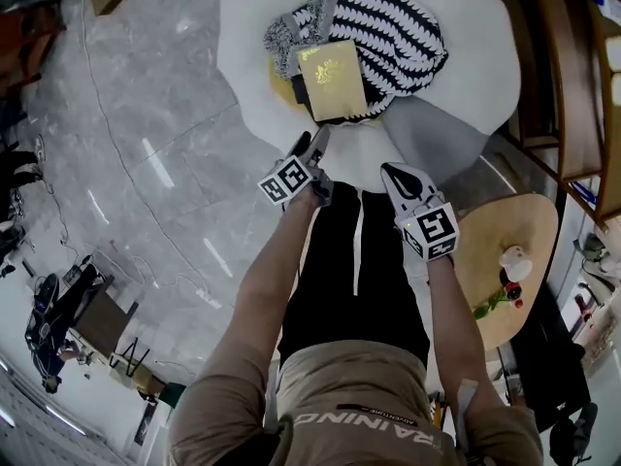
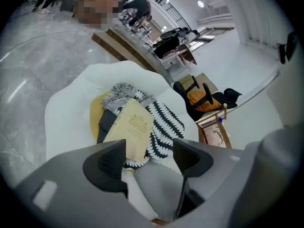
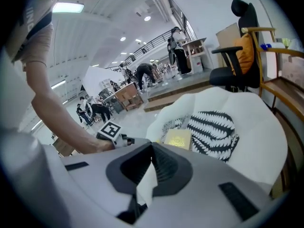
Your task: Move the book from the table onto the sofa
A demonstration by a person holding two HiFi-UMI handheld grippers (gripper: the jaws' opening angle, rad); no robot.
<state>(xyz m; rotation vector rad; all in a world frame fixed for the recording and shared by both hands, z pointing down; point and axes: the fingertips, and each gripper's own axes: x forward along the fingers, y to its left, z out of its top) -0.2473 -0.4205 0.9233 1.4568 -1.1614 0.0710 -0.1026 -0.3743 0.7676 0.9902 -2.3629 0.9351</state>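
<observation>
White, petal-edged sofa (image 1: 475, 37) seen from steeply above on a grey marble floor (image 1: 146, 163). In the sofa's hollow, a black-and-white striped cushion (image 1: 403, 37), a grey knitted throw (image 1: 279, 35) bunched against the cushion's left side, and a patch of yellow fabric (image 1: 281, 90) showing underneath. On top of that pile, in the middle of the sofa, the book (image 1: 332, 79): pale gold cover with an ornate emblem, lying face up and slightly askew, partly on the cushion and partly on a dark flat thing (image 1: 300, 90) whose nature cannot be told. Book well clear of both grippers and touched by neither. Just off the sofa's near edge, the left gripper (image 1: 315, 146), held in a hand, pointing towards the sofa, jaws spread wide with nothing between them; through the gap in the left gripper view, only the sofa's white and grey surface, with the book beyond. Beside it, also short of the sofa's near edge, the right gripper (image 1: 393, 175), jaws drawn together so the tips meet, nothing gripped. To the right of the sofa's near edge, a round wooden table (image 1: 529, 221) bearing a small white cup (image 1: 514, 260) and a red rose (image 1: 500, 297) on a green stem.
</observation>
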